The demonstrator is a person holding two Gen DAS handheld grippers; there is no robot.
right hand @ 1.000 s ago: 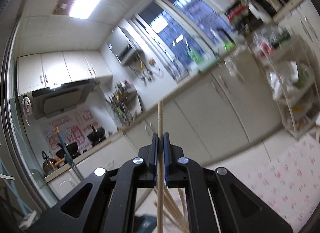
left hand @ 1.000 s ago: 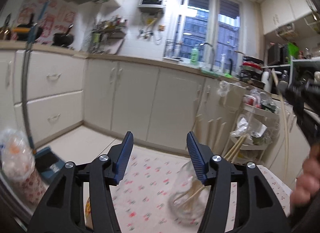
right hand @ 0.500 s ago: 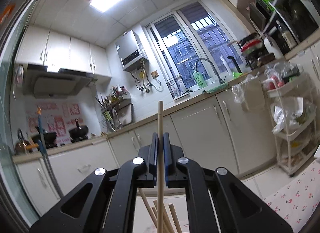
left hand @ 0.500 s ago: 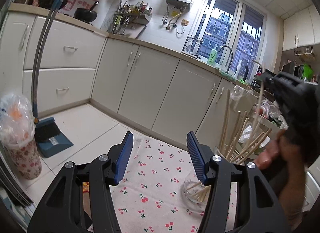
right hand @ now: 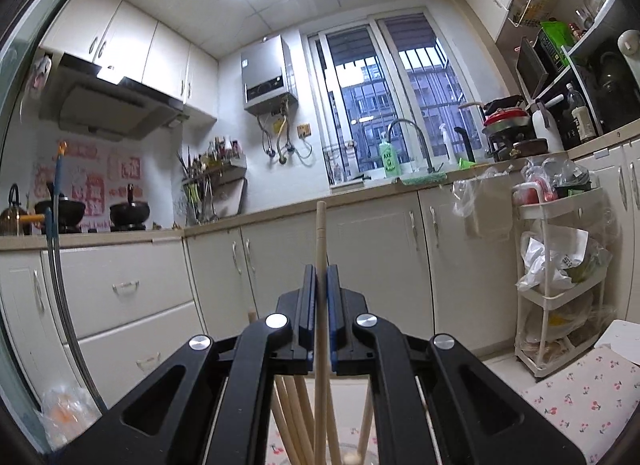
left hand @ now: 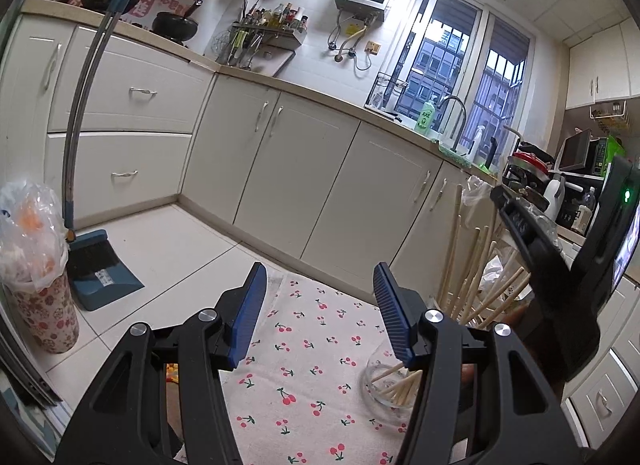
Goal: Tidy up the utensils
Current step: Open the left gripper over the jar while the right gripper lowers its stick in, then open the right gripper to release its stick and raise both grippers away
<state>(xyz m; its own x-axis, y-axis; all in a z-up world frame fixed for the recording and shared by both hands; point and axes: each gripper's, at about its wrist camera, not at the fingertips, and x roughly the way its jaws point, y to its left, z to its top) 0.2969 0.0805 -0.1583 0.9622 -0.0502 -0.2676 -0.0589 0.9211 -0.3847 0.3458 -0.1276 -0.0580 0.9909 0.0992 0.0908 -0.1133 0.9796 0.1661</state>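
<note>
My right gripper (right hand: 320, 277) is shut on one wooden chopstick (right hand: 321, 241), held upright with its lower end among several other chopsticks (right hand: 296, 417) below. In the left wrist view those chopsticks (left hand: 468, 277) stand fanned out in a clear glass jar (left hand: 386, 389) on the cherry-print tablecloth (left hand: 312, 349). The right gripper's black body (left hand: 560, 265) is above and to the right of the jar. My left gripper (left hand: 318, 305) is open and empty, just left of the jar and above the cloth.
A white trolley with bags (right hand: 560, 277) stands at the right. White cabinets (left hand: 300, 169) line the far side. A blue dustpan (left hand: 100, 277) and a floral bin with a bag (left hand: 36, 273) stand on the floor at the left.
Both views have tilted down and steadied. The right gripper has lowered its chopstick toward the jar. The left gripper has stayed open.
</note>
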